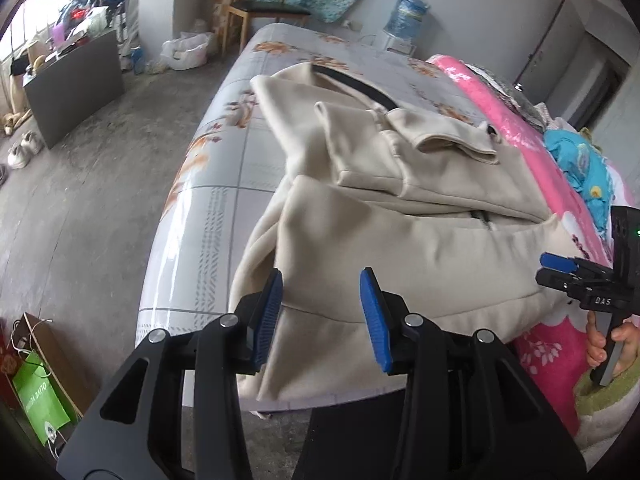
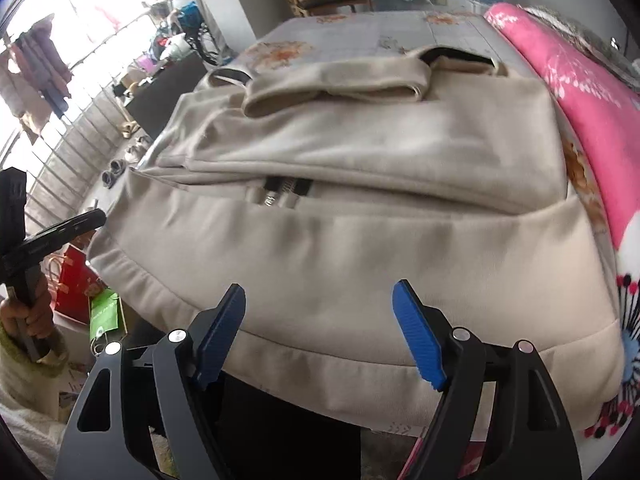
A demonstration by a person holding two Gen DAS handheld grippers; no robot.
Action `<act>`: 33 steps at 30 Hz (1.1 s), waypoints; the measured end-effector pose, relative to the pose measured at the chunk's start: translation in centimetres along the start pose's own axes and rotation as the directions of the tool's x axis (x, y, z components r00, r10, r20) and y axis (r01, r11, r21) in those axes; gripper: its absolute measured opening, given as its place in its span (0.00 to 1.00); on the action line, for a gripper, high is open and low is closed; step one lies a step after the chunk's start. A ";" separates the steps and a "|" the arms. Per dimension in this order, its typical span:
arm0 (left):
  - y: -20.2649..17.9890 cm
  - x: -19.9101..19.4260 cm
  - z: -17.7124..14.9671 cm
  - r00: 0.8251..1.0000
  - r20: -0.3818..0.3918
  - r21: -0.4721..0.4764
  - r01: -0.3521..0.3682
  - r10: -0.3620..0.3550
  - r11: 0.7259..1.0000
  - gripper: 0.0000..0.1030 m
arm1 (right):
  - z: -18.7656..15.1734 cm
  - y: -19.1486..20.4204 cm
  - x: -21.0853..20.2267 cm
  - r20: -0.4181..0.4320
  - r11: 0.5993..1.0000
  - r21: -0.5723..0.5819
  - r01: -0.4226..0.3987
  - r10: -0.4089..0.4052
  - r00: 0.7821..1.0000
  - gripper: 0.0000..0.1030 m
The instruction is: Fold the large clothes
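Note:
A large beige zip-up garment [image 1: 420, 248] lies folded on the bed, sleeves laid across its upper part and its hem hanging over the near edge. In the right wrist view the garment [image 2: 360, 240] fills the middle, its zipper showing in a fold. My left gripper [image 1: 321, 280] hovers over the hem's left part, jaws open, no cloth between the blue pads. My right gripper [image 2: 320, 292] stands open wider above the hem, also holding nothing. Each gripper shows in the other's view: the right gripper [image 1: 558, 264] at the right edge, the left gripper [image 2: 88, 218] at the left edge, each in a hand.
The bed has a grey flowered sheet [image 1: 224, 184]. A pink blanket [image 1: 512, 128] and blue cloth [image 1: 580, 160] lie along its right side. Beyond it are a wooden chair [image 1: 260, 8] and a water bottle [image 1: 408, 12]. A green bag [image 1: 40, 400], shoes [image 1: 22, 150] and a dark cabinet [image 1: 76, 84] stand on the floor at left.

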State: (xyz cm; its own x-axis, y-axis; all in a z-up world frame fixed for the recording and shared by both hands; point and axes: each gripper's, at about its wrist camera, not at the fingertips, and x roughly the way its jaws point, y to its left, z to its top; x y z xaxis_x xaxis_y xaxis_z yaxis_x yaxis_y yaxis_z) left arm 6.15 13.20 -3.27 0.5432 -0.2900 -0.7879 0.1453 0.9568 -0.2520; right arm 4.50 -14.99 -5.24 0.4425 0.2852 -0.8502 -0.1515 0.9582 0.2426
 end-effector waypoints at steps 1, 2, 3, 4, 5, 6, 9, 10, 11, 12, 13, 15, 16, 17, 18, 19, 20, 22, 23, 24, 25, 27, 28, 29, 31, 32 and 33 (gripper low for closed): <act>0.4 0.4 0.0 1.000 0.000 -0.012 -0.013 0.013 1.000 0.37 | 0.0 -0.2 0.2 -0.001 1.000 0.006 -0.003 0.003 1.000 0.72; 0.8 0.9 0.1 1.000 -0.013 -0.030 -0.008 0.007 1.000 0.37 | -0.1 -0.3 0.3 -0.001 1.000 0.012 -0.005 0.005 1.000 0.72; 1.3 1.5 0.2 1.000 -0.028 -0.054 0.010 -0.011 0.999 0.37 | -0.1 -0.3 0.3 0.004 1.000 0.014 -0.004 0.004 1.000 0.72; 1.6 2.0 0.2 0.999 -0.038 -0.073 0.020 -0.022 0.997 0.37 | -0.1 -0.3 0.3 0.004 1.000 0.014 -0.003 0.003 1.000 0.72; 2.1 2.4 0.3 0.998 -0.044 -0.094 0.044 -0.048 0.995 0.37 | -0.1 -0.2 0.3 0.004 1.000 0.014 0.000 0.000 1.000 0.72; 2.3 2.4 0.4 0.997 -0.030 -0.104 0.073 -0.076 0.992 0.37 | -0.1 -0.2 0.3 0.004 1.000 0.014 0.002 -0.002 1.000 0.72; 2.9 2.0 0.5 0.978 0.007 -0.135 0.209 -0.210 0.969 0.37 | -0.2 0.0 0.3 0.004 1.000 0.010 0.010 -0.010 1.000 0.72; 2.9 1.9 0.6 0.967 0.021 -0.139 0.252 -0.252 0.958 0.38 | -0.1 0.0 0.4 0.004 1.000 0.008 0.012 -0.012 1.000 0.72; 3.1 2.0 0.7 0.957 0.030 -0.145 0.289 -0.288 0.946 0.38 | -0.1 0.0 0.5 0.004 1.000 0.008 0.013 -0.013 1.000 0.72; 3.3 2.5 0.8 0.953 0.029 -0.157 0.302 -0.301 0.940 0.38 | -0.1 0.1 0.5 0.005 1.000 0.008 0.013 -0.013 1.000 0.73; 3.5 2.9 0.8 0.955 0.022 -0.169 0.295 -0.296 0.940 0.38 | -0.1 0.0 0.5 0.005 1.000 0.009 0.012 -0.012 1.000 0.73; 3.9 4.1 1.0 0.958 0.004 -0.203 0.283 -0.288 0.937 0.34 | 0.0 0.0 0.5 0.005 1.000 0.012 0.011 -0.011 1.000 0.73; 3.9 4.3 1.1 0.956 0.016 -0.209 0.290 -0.294 0.934 0.33 | 0.0 0.0 0.5 0.004 1.000 0.013 0.012 -0.012 1.000 0.73; 3.8 4.3 1.3 0.954 0.019 -0.209 0.296 -0.299 0.932 0.33 | 0.0 0.0 0.5 0.003 1.000 0.012 0.013 -0.013 1.000 0.73; 3.5 4.2 1.4 0.948 0.033 -0.202 0.318 -0.318 0.926 0.33 | 0.0 0.1 0.5 0.002 1.000 0.010 0.016 -0.016 1.000 0.73; 3.5 4.1 1.5 0.941 0.047 -0.192 0.338 -0.335 0.922 0.33 | 0.0 0.1 0.6 0.002 1.000 0.007 0.018 -0.018 1.000 0.73; 3.1 3.8 1.6 0.934 0.058 -0.170 0.358 -0.354 0.918 0.33 | 0.0 0.1 0.5 0.003 1.000 0.005 0.020 -0.020 1.000 0.73; 2.4 3.8 1.7 0.937 0.059 -0.132 0.349 -0.344 0.928 0.33 | 0.0 0.2 0.6 0.005 1.000 0.003 0.023 -0.023 1.000 0.73; 2.1 4.1 1.7 0.950 0.045 -0.119 0.311 -0.308 0.943 0.33 | 0.0 0.2 0.6 0.005 1.000 0.003 0.022 -0.022 1.000 0.73; 1.7 4.6 1.8 0.968 0.014 -0.111 0.250 -0.250 0.962 0.32 | 0.0 0.2 0.6 0.006 1.000 0.004 0.023 -0.023 1.000 0.73; 1.5 5.0 1.9 0.978 -0.005 -0.100 0.207 -0.209 0.973 0.24 | 0.0 0.2 0.6 0.008 1.000 0.005 0.024 -0.024 1.000 0.73; 0.6 4.8 2.0 0.990 -0.002 -0.057 0.143 -0.143 0.988 0.21 | 0.0 0.1 0.5 0.009 1.000 0.007 0.023 -0.023 1.000 0.73; -0.2 4.7 2.0 0.995 -0.002 -0.023 0.097 -0.098 0.995 0.18 | 0.0 0.1 0.5 0.010 1.000 0.011 0.023 -0.023 1.000 0.73; -1.0 4.6 1.9 0.999 0.000 0.015 0.044 -0.044 0.999 0.15 | -0.1 0.0 0.3 0.011 1.000 0.017 0.023 -0.023 1.000 0.73; -2.4 4.5 1.6 0.999 0.007 0.080 -0.050 0.049 0.996 0.13 | -0.6 -0.6 -0.6 0.030 0.999 0.033 0.029 -0.030 0.999 0.73; -3.1 4.4 1.5 0.995 0.015 0.113 -0.097 0.096 0.989 0.12 | -0.9 -1.1 -1.4 0.047 0.999 0.044 0.030 -0.033 0.998 0.73; -3.7 4.4 1.3 0.990 0.024 0.143 -0.140 0.138 0.980 0.12 | -1.2 -1.5 -2.0 0.063 0.998 0.055 0.035 -0.039 0.997 0.73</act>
State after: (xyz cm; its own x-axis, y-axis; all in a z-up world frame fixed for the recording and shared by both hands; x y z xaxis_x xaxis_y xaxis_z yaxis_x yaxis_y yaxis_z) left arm 9.02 8.41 -5.05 0.5780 -0.1546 -0.8013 0.1843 0.9812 -0.0564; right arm 2.80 -17.03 -4.49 0.5025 0.2485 -0.8281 -0.0871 0.9675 0.2375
